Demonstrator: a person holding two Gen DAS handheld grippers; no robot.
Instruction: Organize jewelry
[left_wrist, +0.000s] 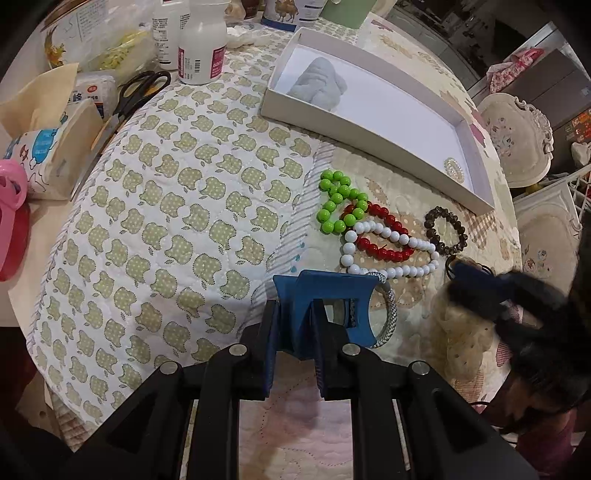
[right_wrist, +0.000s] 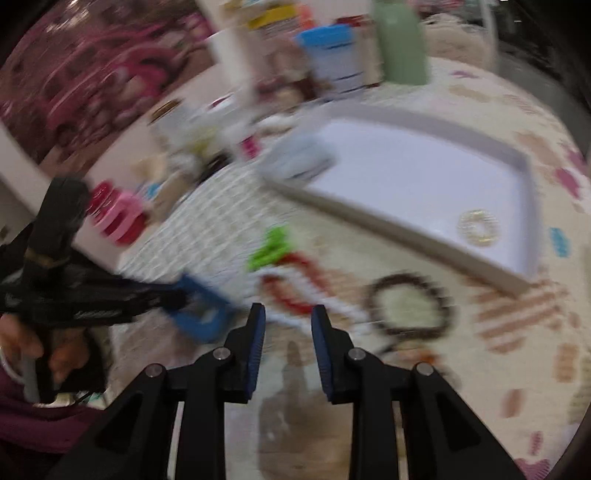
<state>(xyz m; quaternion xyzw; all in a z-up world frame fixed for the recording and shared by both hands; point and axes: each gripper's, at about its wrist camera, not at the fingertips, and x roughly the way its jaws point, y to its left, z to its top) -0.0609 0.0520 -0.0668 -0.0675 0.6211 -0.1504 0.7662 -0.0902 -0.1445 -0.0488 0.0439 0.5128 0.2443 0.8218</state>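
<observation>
Left tongs pinch the silver-grey bangle off the quilted worktop, prob. for the white tray, while right tongs, part open & empty, drop toward the dark bead bracelet nr the bead pile.

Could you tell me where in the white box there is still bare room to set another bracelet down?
The white box is bare along its middle, between the grey scrunchie at its far end and the sparkly ring in its near corner. Outside it, the green beads, red beads, white beads and dark bracelet crowd together.
</observation>
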